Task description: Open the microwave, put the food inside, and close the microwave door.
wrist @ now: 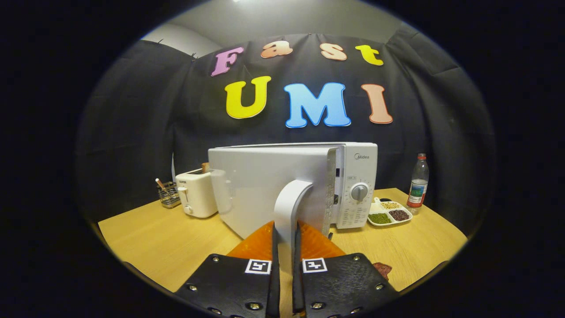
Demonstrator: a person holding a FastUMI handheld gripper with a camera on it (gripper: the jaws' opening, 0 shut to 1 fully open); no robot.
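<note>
- Table (154, 234): pale wood-grain top, smooth.
- Microwave (357, 185): white, boxy, round dial on its panel; stands mid-table.
- Microwave door (260, 185): smooth white slab, swung open toward the gripper.
- Door handle (289, 198): curved white bar.
- Gripper (286, 247): levelled straight at the door, fingers clenched on the door handle (both sides touching).
- Divided dish (390, 213): white, holding grains, just right of the microwave.

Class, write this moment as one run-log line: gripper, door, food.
gripper: shut on door handle | microwave door: swung partly open | food: not yet inside as far as visible
</note>
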